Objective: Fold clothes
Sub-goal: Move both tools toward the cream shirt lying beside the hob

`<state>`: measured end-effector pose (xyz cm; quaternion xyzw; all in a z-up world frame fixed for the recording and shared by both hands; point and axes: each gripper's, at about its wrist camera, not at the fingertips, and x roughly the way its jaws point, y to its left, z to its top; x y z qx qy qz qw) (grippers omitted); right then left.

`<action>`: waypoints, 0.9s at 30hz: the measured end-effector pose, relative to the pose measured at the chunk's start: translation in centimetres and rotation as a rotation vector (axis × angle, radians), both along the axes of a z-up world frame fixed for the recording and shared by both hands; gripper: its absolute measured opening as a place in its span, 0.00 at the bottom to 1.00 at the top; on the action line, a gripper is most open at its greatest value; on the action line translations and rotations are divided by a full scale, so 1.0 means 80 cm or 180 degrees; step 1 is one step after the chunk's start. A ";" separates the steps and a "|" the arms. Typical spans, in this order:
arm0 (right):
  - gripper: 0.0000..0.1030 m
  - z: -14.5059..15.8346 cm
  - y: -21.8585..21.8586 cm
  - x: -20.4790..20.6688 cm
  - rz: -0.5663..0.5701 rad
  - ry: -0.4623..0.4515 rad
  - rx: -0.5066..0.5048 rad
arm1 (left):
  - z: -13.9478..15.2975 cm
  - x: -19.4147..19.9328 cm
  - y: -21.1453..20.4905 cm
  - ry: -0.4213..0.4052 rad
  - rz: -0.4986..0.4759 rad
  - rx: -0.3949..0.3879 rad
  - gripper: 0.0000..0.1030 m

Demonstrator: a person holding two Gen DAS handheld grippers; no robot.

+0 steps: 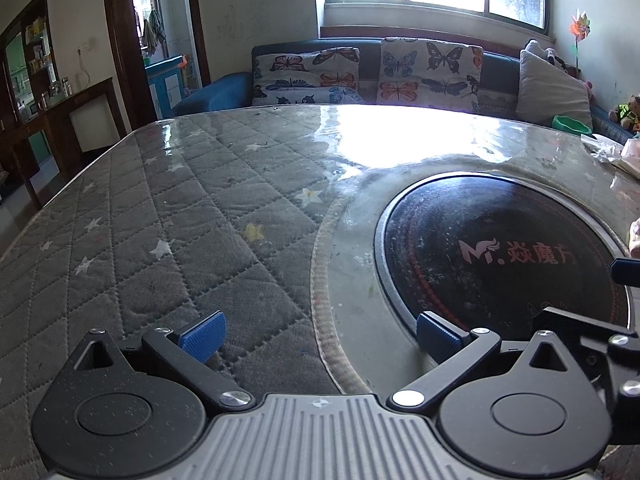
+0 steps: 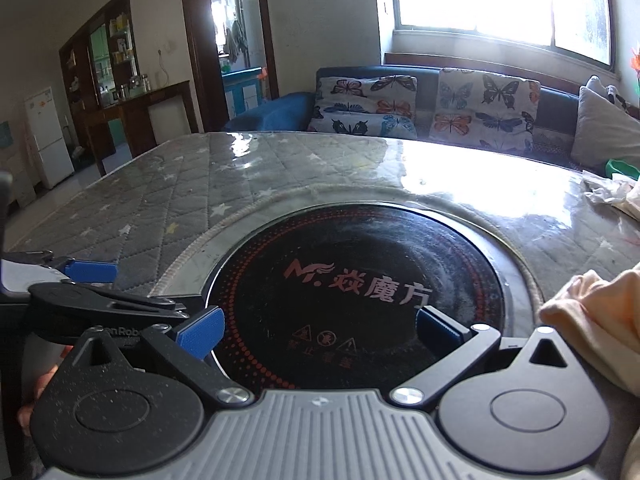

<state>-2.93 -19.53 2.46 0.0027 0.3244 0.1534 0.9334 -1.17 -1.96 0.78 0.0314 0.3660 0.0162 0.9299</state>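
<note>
A pale peach garment (image 2: pixel 596 316) lies bunched at the right edge of the right wrist view, on the table beside my right gripper; a sliver of it (image 1: pixel 634 236) shows at the far right of the left wrist view. My left gripper (image 1: pixel 320 338) is open and empty, low over the quilted grey table cover (image 1: pixel 160 216). My right gripper (image 2: pixel 320 332) is open and empty over the black round cooktop (image 2: pixel 360 280). The left gripper also shows at the left of the right wrist view (image 2: pixel 90 270).
The black cooktop (image 1: pixel 500 256) is set into the table's middle under clear plastic. Crumpled white plastic (image 1: pixel 612 152) and a green bowl (image 1: pixel 570 124) sit at the far right. A sofa with butterfly cushions (image 1: pixel 400 72) stands behind the table. A dark cabinet (image 1: pixel 60 120) stands at left.
</note>
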 end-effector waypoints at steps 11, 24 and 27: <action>1.00 0.023 -0.035 -0.045 -0.0034 -0.0080 0.0114 | 0.020 -0.020 -0.028 0.0003 -0.0151 -0.0053 1.00; 1.00 0.040 -0.085 -0.106 -0.0191 -0.0177 0.0025 | 0.036 -0.040 -0.073 0.0042 -0.0448 -0.0129 1.00; 1.00 0.042 -0.100 -0.120 -0.0234 -0.0191 0.0020 | 0.038 -0.044 -0.086 0.0042 -0.0529 -0.0112 1.00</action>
